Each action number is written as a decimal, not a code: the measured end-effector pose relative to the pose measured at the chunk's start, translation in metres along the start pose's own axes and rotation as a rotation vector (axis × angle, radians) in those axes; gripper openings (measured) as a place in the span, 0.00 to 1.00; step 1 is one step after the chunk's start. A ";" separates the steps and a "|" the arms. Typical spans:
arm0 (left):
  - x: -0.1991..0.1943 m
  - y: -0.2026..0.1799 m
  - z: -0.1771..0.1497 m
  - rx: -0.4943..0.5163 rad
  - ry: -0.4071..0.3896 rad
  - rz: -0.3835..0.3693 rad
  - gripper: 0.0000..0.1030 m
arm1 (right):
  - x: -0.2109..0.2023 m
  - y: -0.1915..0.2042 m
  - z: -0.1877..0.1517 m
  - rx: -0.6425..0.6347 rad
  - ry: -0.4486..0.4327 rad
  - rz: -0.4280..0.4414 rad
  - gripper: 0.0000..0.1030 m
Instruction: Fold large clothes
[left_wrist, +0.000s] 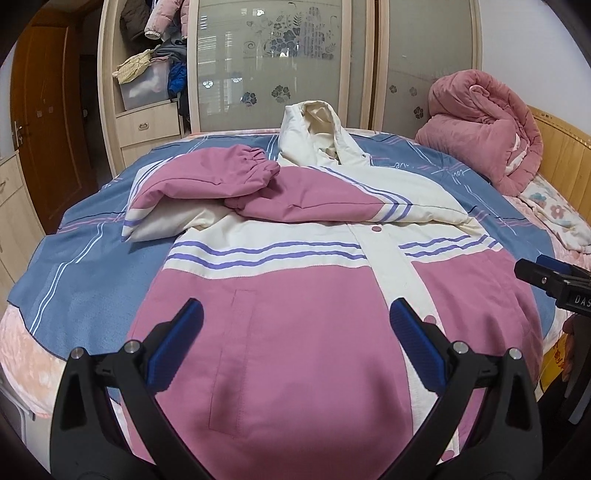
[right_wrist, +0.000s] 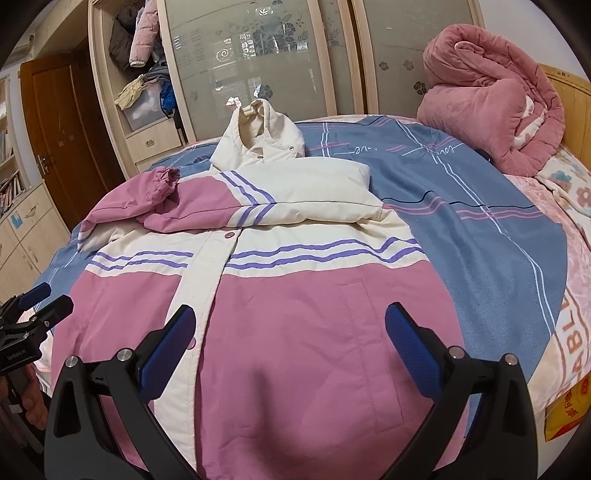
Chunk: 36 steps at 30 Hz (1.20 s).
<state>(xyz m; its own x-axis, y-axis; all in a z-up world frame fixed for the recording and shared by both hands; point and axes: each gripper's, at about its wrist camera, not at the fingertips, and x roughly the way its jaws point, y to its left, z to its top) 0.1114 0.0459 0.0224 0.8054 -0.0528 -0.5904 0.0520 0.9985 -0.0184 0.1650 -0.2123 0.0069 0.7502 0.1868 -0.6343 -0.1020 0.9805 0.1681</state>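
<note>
At nine o'clock in the left wrist view stands a wooden door (left_wrist: 48, 122); beside it, at eleven, an open wardrobe (left_wrist: 147, 110) holds heaped clothes; the jacket (left_wrist: 280, 295), pink and cream with purple stripes, lies front-up across the middle of the blue bedsheet (left_wrist: 85, 288), both sleeves folded over its chest, hood (left_wrist: 314, 129) at twelve o'clock; a rolled pink quilt (left_wrist: 487, 129) sits at two o'clock by the headboard. The left gripper (left_wrist: 295, 334) hovers at six o'clock above the jacket's lower left panel, jaws spread wide, holding nothing; the right gripper (right_wrist: 290, 339) hovers over the lower right panel, likewise wide apart and empty.
</note>
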 end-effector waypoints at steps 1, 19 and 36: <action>0.000 0.000 0.000 0.001 -0.005 0.004 0.98 | 0.000 0.000 0.000 0.000 -0.001 -0.001 0.99; 0.006 0.006 0.000 -0.006 -0.023 0.021 0.98 | 0.014 0.003 -0.003 -0.007 0.011 -0.019 0.99; -0.005 0.003 0.004 0.003 -0.036 -0.009 0.98 | 0.016 0.011 -0.003 -0.025 0.007 -0.019 0.99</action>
<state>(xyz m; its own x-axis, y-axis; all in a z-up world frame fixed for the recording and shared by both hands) 0.1095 0.0490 0.0283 0.8254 -0.0626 -0.5611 0.0613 0.9979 -0.0212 0.1745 -0.1984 -0.0036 0.7476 0.1689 -0.6423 -0.1045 0.9850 0.1373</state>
